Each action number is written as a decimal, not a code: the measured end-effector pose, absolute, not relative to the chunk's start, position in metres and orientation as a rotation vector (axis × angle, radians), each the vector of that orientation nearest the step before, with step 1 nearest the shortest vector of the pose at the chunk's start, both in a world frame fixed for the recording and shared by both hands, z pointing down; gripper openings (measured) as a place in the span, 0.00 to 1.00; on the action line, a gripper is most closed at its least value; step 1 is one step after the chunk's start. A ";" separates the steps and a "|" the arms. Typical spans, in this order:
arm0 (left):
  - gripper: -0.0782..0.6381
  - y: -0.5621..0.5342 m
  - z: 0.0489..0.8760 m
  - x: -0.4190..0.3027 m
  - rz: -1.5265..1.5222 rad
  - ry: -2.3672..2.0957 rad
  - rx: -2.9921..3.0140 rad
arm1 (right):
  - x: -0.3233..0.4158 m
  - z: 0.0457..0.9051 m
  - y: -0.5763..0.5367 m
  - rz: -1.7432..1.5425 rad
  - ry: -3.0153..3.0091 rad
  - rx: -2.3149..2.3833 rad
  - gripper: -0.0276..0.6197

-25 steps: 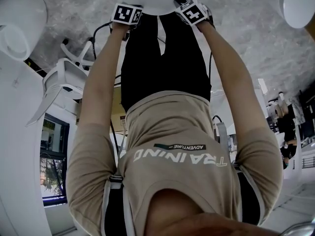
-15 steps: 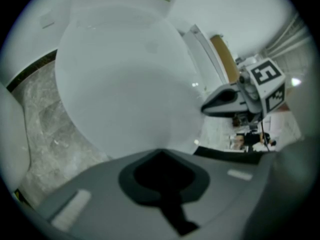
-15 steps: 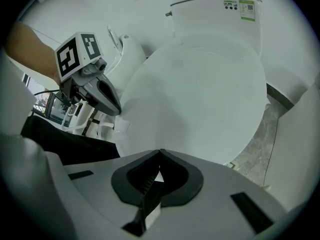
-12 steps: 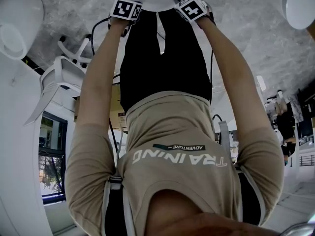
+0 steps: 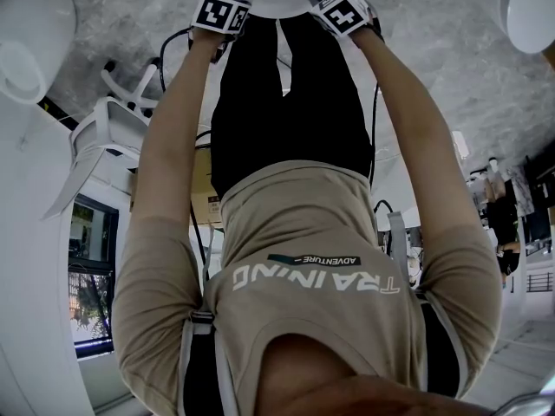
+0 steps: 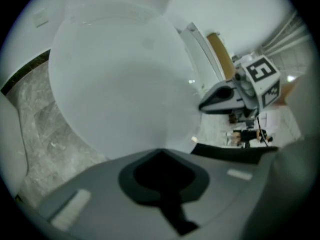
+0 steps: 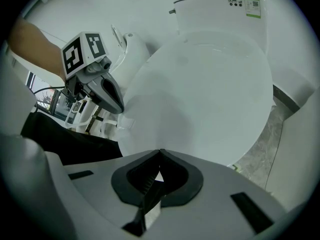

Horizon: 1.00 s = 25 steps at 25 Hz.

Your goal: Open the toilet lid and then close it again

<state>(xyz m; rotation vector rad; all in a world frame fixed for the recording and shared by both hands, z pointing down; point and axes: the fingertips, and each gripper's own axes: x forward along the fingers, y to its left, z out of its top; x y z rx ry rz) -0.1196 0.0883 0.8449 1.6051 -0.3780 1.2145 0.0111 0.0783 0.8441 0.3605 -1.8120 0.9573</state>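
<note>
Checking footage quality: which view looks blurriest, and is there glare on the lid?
Left gripper view is blurriest, hazy, lid washed out; right gripper view is crisper, lid evenly lit, no hard glare; head view is dim and fisheye-bent.

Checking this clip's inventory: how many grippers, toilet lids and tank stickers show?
Grippers: 2 (left gripper, right gripper)
Lid: 1
Tank sticker: 1
Total: 4
</note>
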 end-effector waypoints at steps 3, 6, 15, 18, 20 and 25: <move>0.12 0.090 0.846 -0.121 1.231 -0.357 1.605 | 0.010 0.845 0.080 0.987 -1.790 0.377 0.06; 0.12 0.088 0.845 -0.121 1.234 -0.346 1.623 | 0.009 0.846 0.080 1.037 -1.766 0.422 0.06; 0.12 0.087 0.818 -0.117 1.307 -0.380 1.782 | 0.010 0.831 0.096 1.078 -1.688 0.420 0.06; 0.12 0.071 0.797 -0.111 1.276 -0.405 1.827 | 0.006 0.810 0.093 1.082 -1.721 0.408 0.06; 0.12 0.072 0.781 -0.110 1.272 -0.405 1.844 | 0.007 0.795 0.100 1.077 -1.724 0.411 0.06; 0.12 0.057 0.735 -0.108 1.255 -0.419 1.882 | 0.014 0.747 0.070 0.999 -1.796 0.528 0.06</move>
